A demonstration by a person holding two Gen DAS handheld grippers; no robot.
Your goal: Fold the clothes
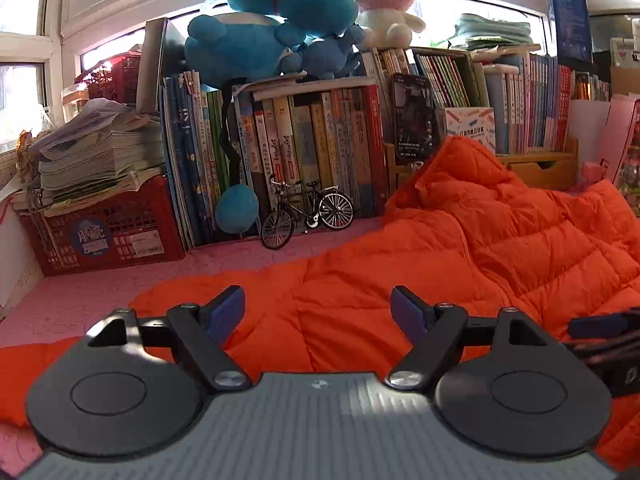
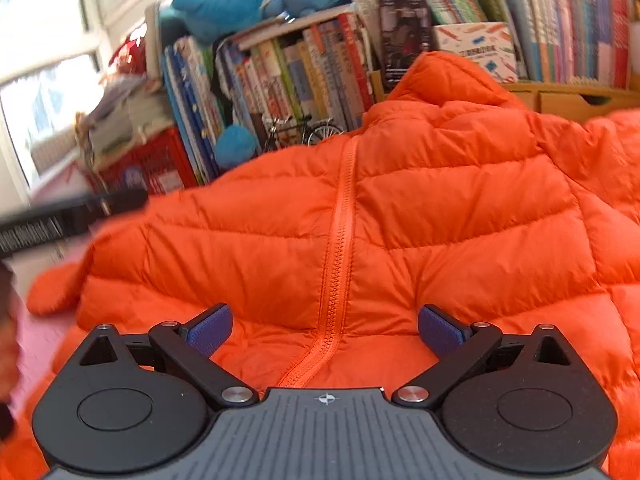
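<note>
A home room: crammed bookshelf (image 1: 312, 148), plush toys (image 1: 280, 20), sunny window (image 1: 24, 40)

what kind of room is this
Probably a child's bedroom or study corner at home: a long row of books stands under a window, plush toys sit on top, and an orange puffer jacket lies on a pink surface.

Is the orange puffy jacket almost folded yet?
Not yet. Done: the orange jacket lies on the pink cover, zipped up. In hand: nothing; the left gripper and right gripper are open above it. Left: all the folding.
</note>
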